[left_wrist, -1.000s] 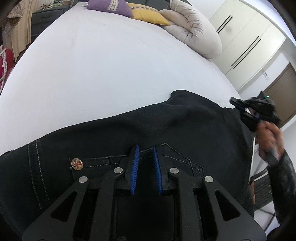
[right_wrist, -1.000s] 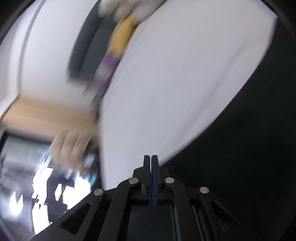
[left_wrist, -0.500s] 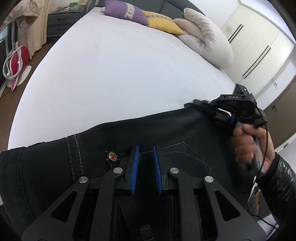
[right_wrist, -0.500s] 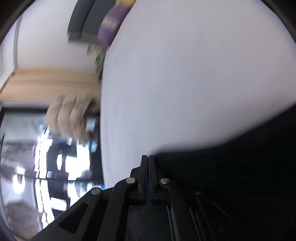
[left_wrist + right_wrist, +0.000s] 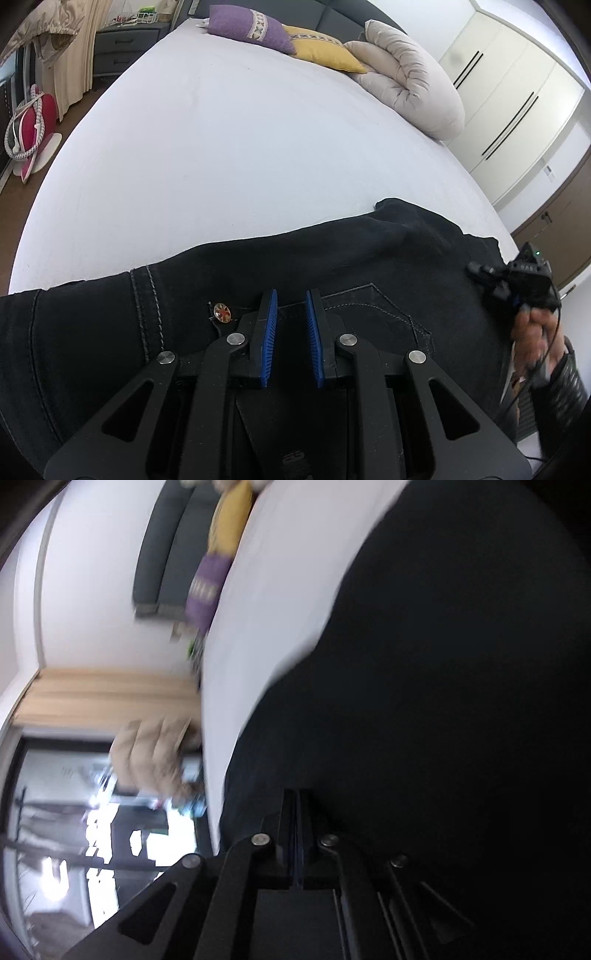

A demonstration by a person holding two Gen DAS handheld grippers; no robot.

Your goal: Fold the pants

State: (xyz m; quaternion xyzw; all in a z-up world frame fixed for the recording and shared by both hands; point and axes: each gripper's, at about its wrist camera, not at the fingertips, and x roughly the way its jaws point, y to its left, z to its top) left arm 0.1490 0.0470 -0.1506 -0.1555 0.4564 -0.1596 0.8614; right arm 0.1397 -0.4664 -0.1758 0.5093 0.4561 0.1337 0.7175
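Black denim pants (image 5: 369, 254) lie across the near edge of a white bed (image 5: 240, 140); a back pocket and a metal rivet (image 5: 222, 312) show. My left gripper (image 5: 290, 295) is open, its blue pads just above the pocket, holding nothing. My right gripper (image 5: 476, 267) shows at the right edge of the left wrist view, over the pants' right end. In the blurred right wrist view the right gripper (image 5: 298, 797) is shut, with the pants (image 5: 443, 701) filling the right side; whether it grips fabric is unclear.
Purple pillow (image 5: 251, 26), yellow pillow (image 5: 325, 50) and a rolled beige duvet (image 5: 410, 85) lie at the bed's far end. White wardrobe doors (image 5: 517, 85) stand at the right. A red bag (image 5: 33, 122) and a nightstand (image 5: 122, 48) are left of the bed.
The right gripper swung in over the pants' far edge, then drew back right and down. The right wrist view turned, with more black fabric in it. The left gripper stayed open over the pocket.
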